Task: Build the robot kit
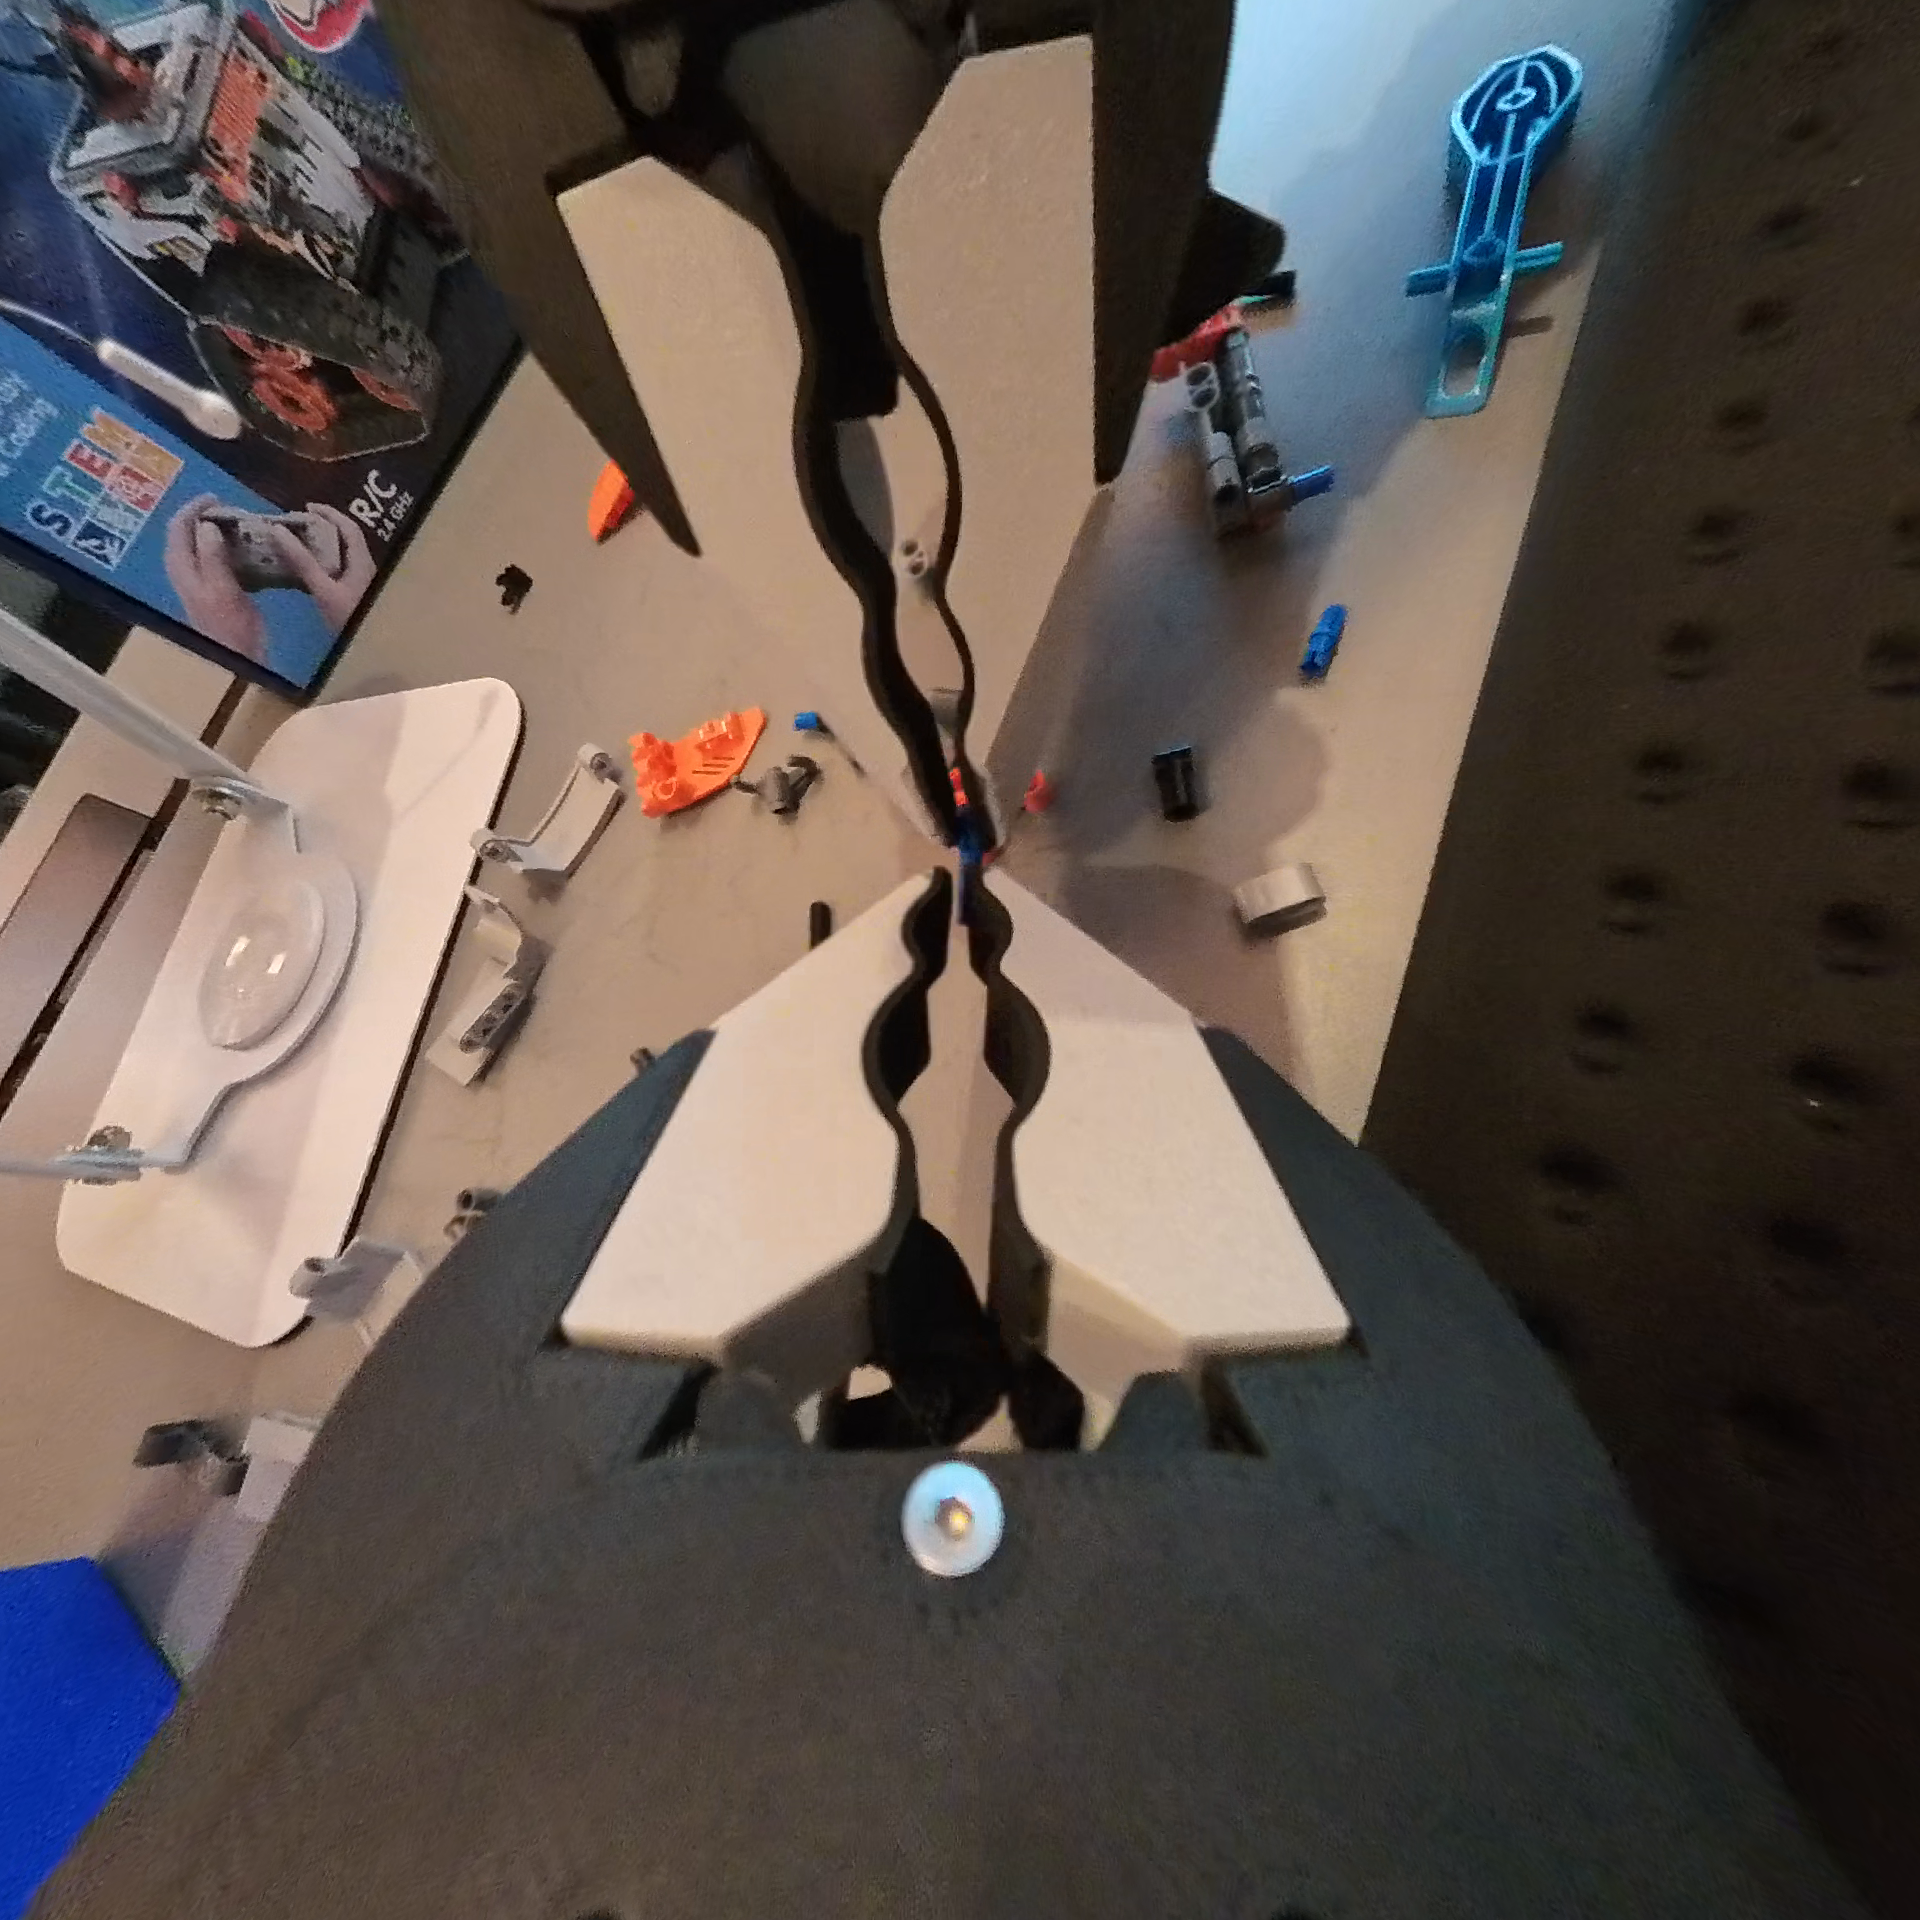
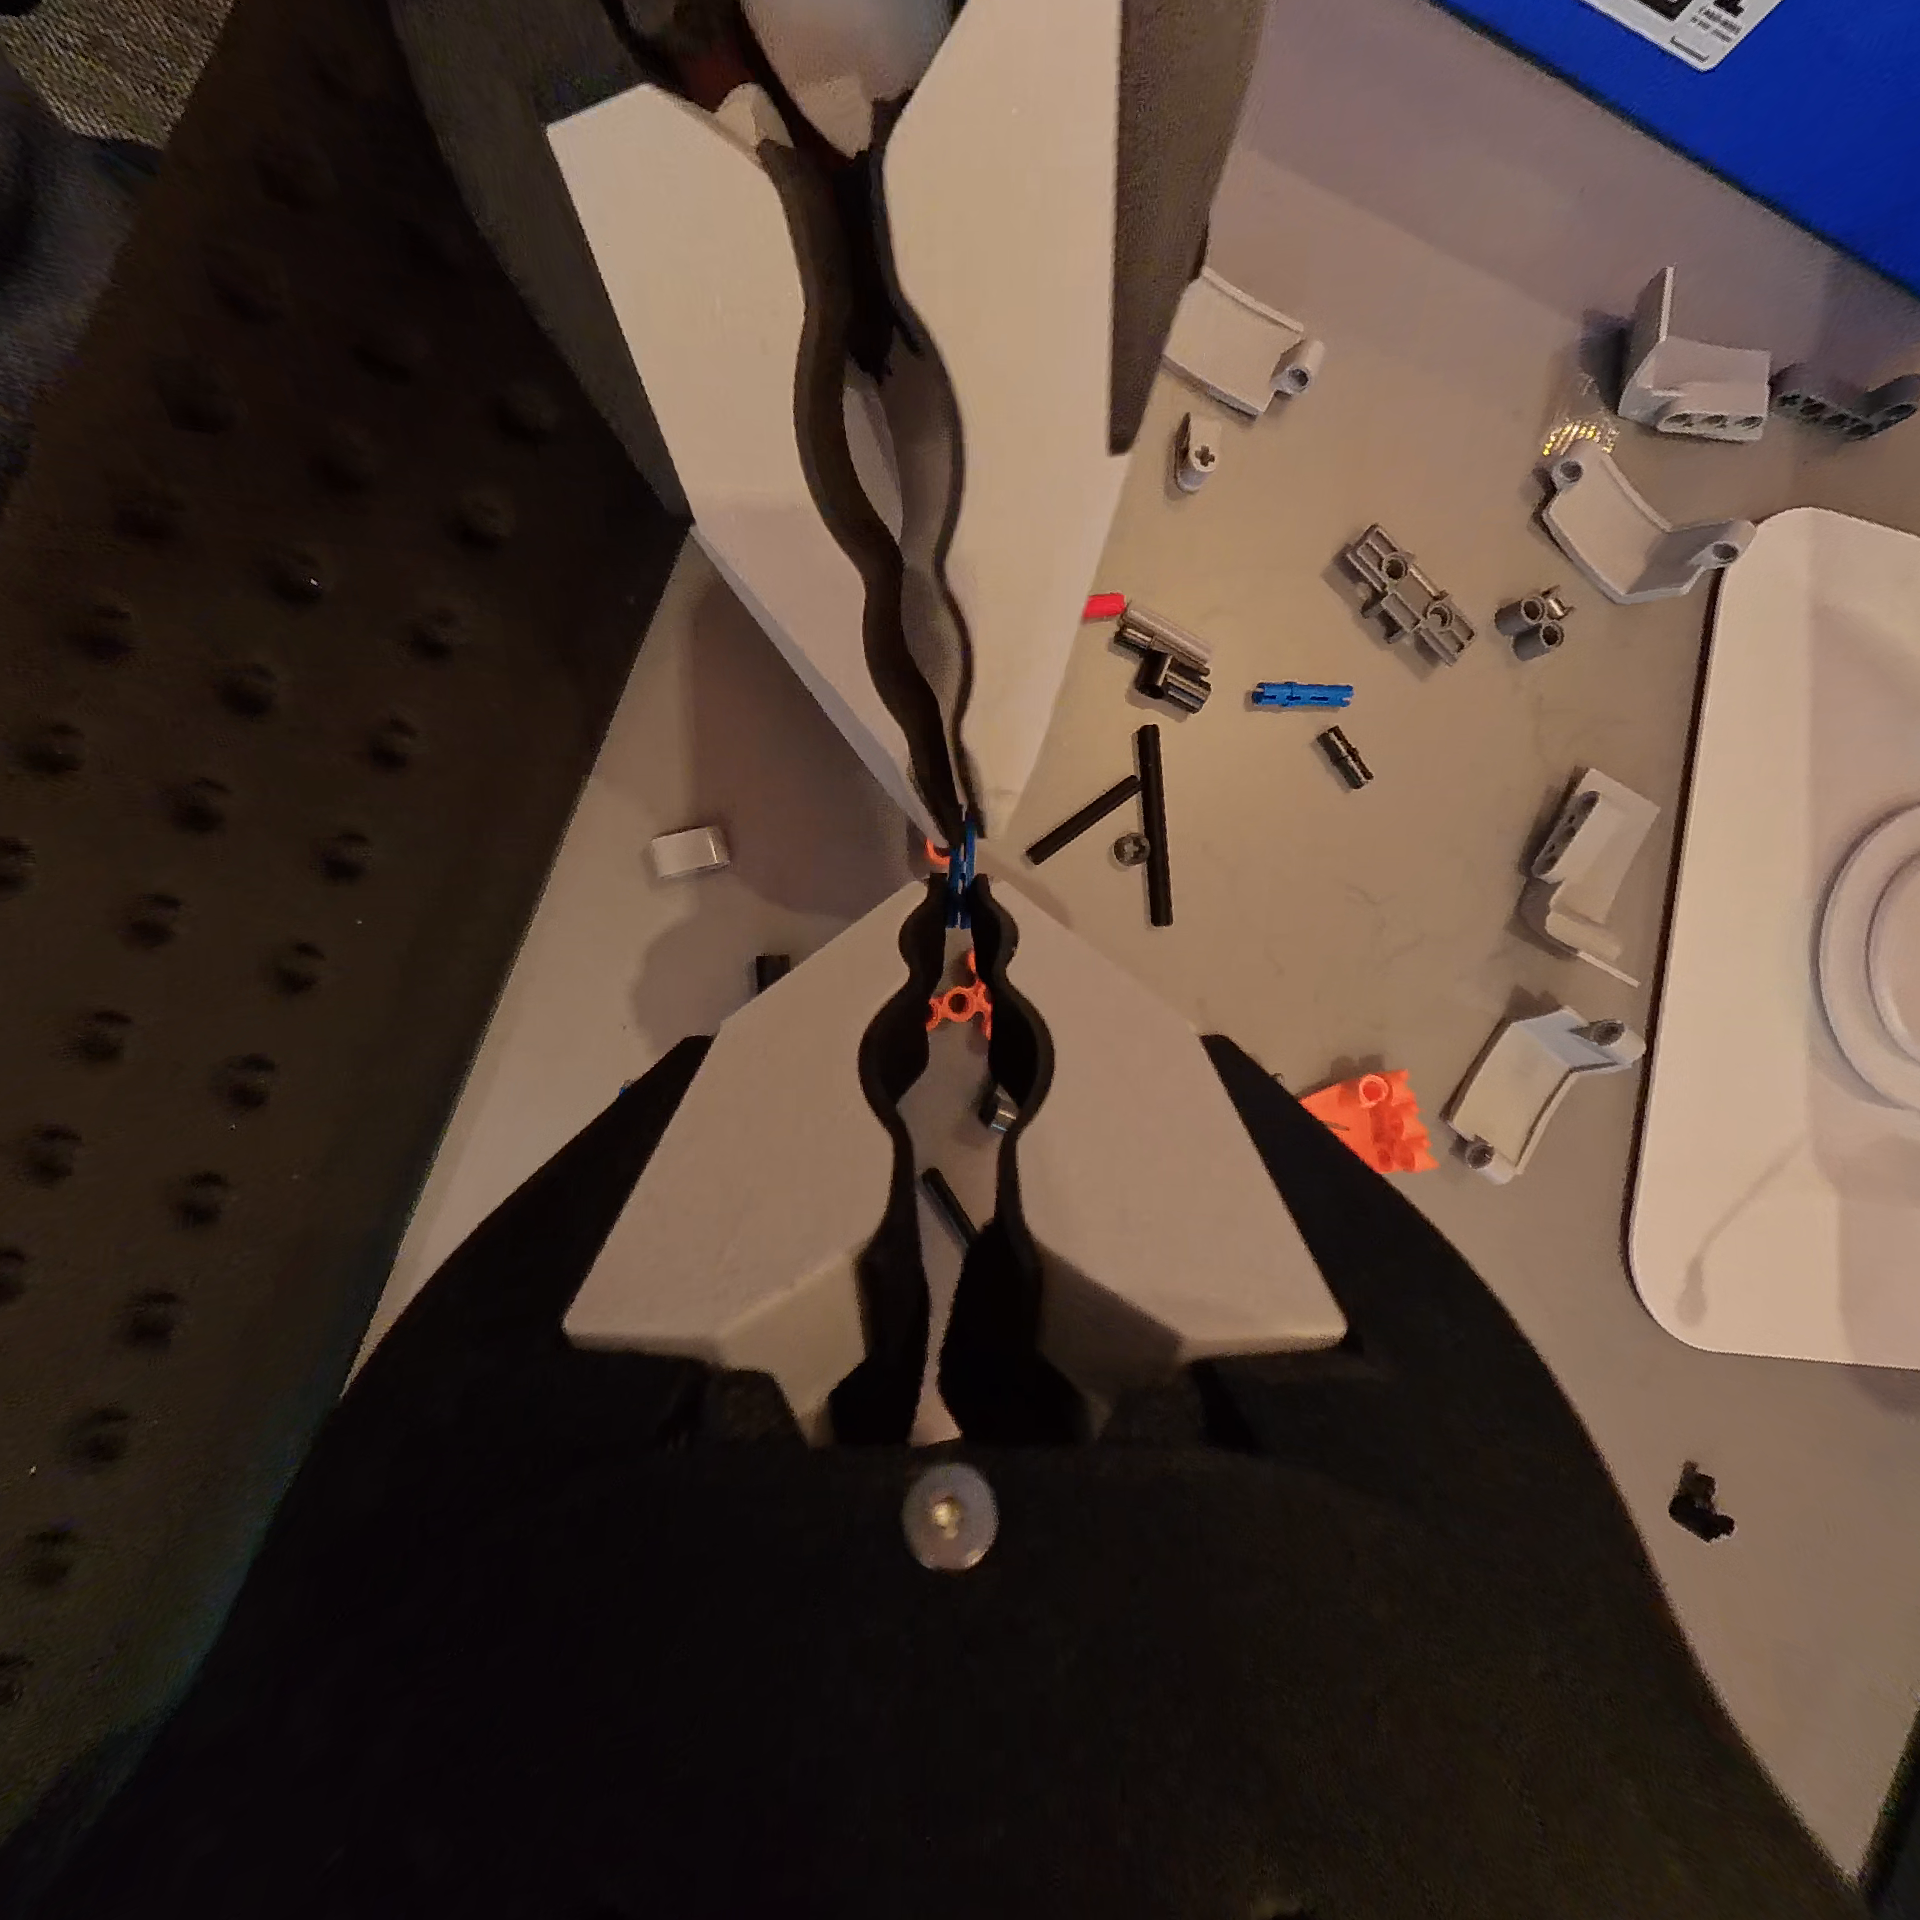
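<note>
My left gripper [image 1: 961,888] and my right gripper [image 2: 961,896] meet tip to tip above a grey table [image 1: 665,623]. Both are shut on the same small blue pin [image 1: 968,854], which bridges the two pairs of tips; it also shows in the right wrist view [image 2: 964,868]. In the left wrist view the right gripper [image 1: 961,816] comes in from the top. In the right wrist view the left gripper [image 2: 954,821] comes in from the top. I cannot tell whether the blue piece is one pin or two joined. An orange connector [image 2: 961,1006] lies on the table under my right gripper.
Loose parts lie scattered: orange pieces [image 1: 694,767], grey panels [image 2: 1636,525], black axles [image 2: 1153,821], a blue pin [image 2: 1301,694] and a blue tool [image 1: 1491,223]. A toy box [image 1: 208,343] and a white stand base [image 1: 281,997] are at the left. A dark studded mat [image 1: 1714,935] borders the table. Both grippers' tips are close together, under 4 cm apart.
</note>
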Demonstrator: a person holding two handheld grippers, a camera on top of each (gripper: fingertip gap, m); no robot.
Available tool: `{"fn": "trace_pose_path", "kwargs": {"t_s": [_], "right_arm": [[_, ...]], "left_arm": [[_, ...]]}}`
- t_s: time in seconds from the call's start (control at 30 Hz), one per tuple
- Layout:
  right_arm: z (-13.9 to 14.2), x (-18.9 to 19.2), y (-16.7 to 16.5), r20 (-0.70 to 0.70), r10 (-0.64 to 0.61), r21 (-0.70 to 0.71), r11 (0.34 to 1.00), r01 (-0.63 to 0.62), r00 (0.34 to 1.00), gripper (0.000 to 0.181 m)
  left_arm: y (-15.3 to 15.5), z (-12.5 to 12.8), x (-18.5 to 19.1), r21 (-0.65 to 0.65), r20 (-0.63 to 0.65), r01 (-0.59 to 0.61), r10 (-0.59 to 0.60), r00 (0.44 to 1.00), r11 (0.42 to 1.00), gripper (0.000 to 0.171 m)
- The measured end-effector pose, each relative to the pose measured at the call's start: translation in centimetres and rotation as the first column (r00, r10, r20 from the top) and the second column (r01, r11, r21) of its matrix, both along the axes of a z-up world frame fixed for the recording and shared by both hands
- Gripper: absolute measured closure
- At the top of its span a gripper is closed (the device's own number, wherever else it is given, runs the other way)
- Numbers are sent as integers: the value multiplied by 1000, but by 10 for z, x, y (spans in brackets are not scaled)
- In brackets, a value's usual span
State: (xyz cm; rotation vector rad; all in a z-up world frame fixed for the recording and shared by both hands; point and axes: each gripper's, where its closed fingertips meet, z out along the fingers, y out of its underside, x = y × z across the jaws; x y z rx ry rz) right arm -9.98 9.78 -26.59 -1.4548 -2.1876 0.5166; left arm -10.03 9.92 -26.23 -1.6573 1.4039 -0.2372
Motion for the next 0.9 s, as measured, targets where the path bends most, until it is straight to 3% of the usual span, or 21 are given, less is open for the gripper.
{"fn": "trace_pose_path", "kwargs": {"t_s": [0.27,0.43,0.53,0.7,0.9], "right_arm": [[14,-1,0,-68,-15,-53,999,11,998,181],[19,-1,-2,-84,-12,-49,999,8,996,181],[23,-2,-4,-92,-5,-61,998,-1,996,181],[35,-3,3,-162,-59,-89,995,45,985,173],[43,-1,3,-230,-94,-155,986,59,969,171]], "left_arm": [[1,6,0,35,27,-6,5,1000,999,171],[0,6,1,14,39,-8,7,999,1000,157],[1,7,1,51,21,-3,2,1000,999,169],[5,10,-2,66,30,-23,21,999,998,169],[3,25,2,45,146,-26,19,989,999,169]]}}
